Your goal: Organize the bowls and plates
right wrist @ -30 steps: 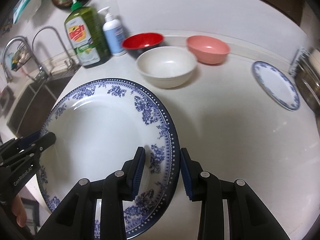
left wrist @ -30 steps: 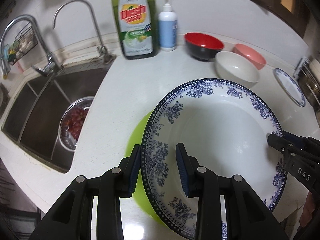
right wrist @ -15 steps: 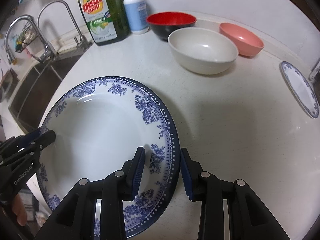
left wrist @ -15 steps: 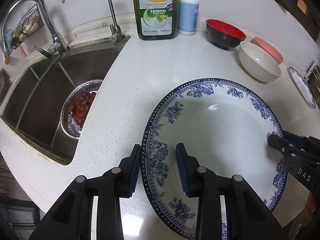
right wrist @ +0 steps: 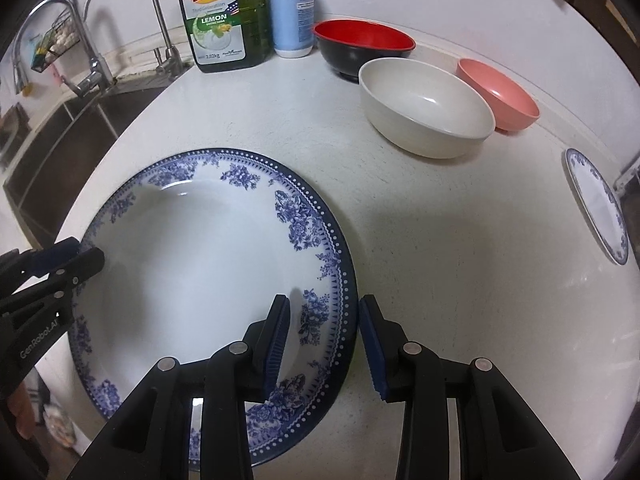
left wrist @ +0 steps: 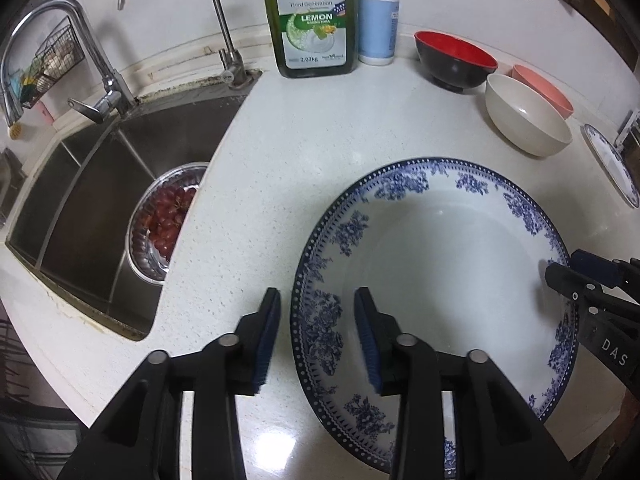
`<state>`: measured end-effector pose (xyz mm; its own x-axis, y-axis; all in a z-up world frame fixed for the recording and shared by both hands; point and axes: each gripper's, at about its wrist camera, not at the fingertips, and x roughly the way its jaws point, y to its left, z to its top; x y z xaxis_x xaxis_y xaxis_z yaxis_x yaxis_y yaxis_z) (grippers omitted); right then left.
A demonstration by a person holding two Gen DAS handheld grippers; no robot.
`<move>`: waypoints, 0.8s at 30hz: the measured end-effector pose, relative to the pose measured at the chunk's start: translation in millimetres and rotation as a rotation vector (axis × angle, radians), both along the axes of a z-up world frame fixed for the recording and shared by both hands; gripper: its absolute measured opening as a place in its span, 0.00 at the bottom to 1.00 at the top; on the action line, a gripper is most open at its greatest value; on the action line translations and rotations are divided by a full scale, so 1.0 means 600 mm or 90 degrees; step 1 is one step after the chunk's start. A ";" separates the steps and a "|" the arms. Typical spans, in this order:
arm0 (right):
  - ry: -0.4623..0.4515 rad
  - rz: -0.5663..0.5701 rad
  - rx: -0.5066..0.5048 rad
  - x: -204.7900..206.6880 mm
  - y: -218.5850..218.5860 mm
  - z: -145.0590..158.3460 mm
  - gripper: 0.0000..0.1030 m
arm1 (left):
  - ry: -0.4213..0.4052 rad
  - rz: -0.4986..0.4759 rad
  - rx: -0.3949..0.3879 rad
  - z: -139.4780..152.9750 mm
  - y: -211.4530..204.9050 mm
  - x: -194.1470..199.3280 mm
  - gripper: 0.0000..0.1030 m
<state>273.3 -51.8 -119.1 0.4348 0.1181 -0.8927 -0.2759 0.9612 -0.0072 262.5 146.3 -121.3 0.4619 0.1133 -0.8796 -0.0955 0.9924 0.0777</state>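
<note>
A large white plate with a blue floral rim (left wrist: 440,264) (right wrist: 192,264) is held over the white counter by both grippers. My left gripper (left wrist: 318,336) is shut on its left rim. My right gripper (right wrist: 324,344) is shut on its right rim. Each gripper's tip shows in the other's view. A red-and-black bowl (right wrist: 362,46), a cream bowl (right wrist: 424,108) and a pink bowl (right wrist: 498,94) stand at the back of the counter. A small blue-rimmed plate (right wrist: 598,206) lies at the far right.
A dish soap bottle (left wrist: 308,16) and a white pump bottle (left wrist: 378,20) stand at the back wall. The steel sink (left wrist: 88,184) at the left holds a metal bowl of red grapes (left wrist: 164,220), with two taps (left wrist: 100,76) behind. A metal rack edge (right wrist: 628,176) is at far right.
Both grippers have carried the large plate forward and lower, away from a green plate that was under it a second ago. The bowls and bottles now look closer.
</note>
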 end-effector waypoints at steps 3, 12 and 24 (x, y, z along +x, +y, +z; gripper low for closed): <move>-0.002 -0.003 0.012 0.002 -0.004 0.001 0.38 | -0.021 -0.007 0.015 0.015 -0.006 0.000 0.50; -0.053 -0.031 0.063 -0.006 -0.046 0.038 0.55 | -0.068 -0.051 0.011 0.066 -0.055 0.011 0.62; -0.138 -0.109 0.073 -0.015 -0.167 0.106 0.67 | -0.148 -0.164 0.005 0.130 -0.203 0.045 0.89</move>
<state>264.3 -152.0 -55.5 0.6363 0.1214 -0.7619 -0.1129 0.9916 0.0637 289.3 24.4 -43.1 0.6647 -0.0263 -0.7466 0.1419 0.9856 0.0916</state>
